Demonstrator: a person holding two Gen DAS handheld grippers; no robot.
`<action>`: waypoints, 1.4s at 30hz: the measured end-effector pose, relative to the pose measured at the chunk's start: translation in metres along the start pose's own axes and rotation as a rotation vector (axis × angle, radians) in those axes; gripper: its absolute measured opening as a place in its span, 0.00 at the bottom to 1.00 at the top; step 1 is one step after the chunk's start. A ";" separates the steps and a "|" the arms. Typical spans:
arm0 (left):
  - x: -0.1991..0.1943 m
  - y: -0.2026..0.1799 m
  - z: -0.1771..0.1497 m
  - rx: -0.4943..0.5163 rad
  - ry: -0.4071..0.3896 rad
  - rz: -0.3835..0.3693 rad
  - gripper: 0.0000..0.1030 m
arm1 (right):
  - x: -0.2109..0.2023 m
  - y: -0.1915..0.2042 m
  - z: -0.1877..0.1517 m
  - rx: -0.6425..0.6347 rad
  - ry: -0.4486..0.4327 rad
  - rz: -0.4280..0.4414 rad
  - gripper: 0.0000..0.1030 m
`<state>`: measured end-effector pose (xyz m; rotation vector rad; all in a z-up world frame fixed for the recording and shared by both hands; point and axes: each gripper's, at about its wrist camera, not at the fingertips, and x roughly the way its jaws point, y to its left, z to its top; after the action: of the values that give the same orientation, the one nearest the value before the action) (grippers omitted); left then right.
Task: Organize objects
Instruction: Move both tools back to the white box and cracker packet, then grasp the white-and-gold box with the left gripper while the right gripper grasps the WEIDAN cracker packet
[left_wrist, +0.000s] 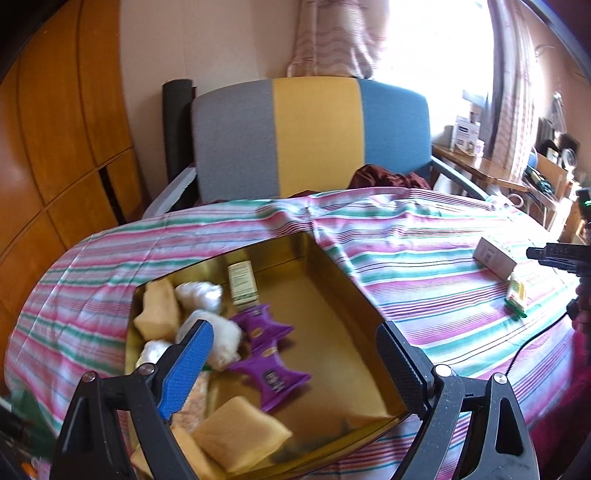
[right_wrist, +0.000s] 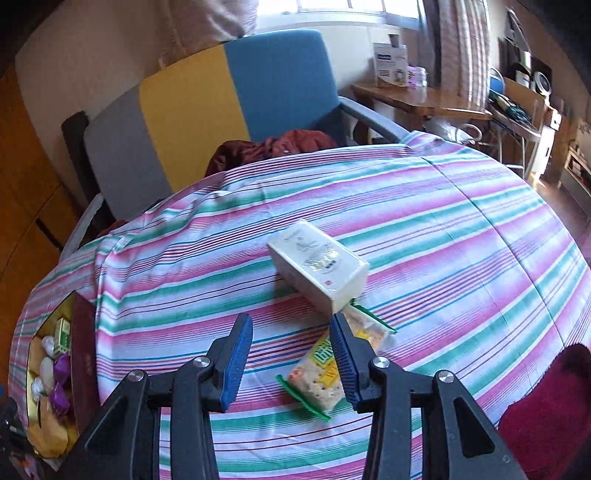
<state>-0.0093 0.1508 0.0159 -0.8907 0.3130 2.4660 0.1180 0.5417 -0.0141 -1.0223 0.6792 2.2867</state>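
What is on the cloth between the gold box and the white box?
Nothing. In the right wrist view, only bare striped cloth lies between the gold box and the white box.

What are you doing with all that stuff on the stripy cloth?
A person with a gripper in each hand is tidying small things into a gold box. The left gripper hangs open over it; purple packets, sponges and white bundles already lie inside. The right gripper, empty, points at a cracker packet and a white box out on the striped cloth.
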 end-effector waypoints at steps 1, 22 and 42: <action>0.001 -0.004 0.002 0.009 -0.001 -0.006 0.88 | 0.004 -0.009 -0.001 0.041 0.008 -0.002 0.42; 0.043 -0.118 0.044 0.157 0.054 -0.170 0.88 | 0.006 -0.074 -0.007 0.379 0.019 0.011 0.42; 0.142 -0.243 0.099 0.052 0.350 -0.461 0.88 | -0.013 -0.116 -0.013 0.586 -0.089 0.022 0.43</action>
<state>-0.0287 0.4472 -0.0123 -1.2192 0.2530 1.8727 0.2073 0.6146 -0.0368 -0.6289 1.2276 1.9457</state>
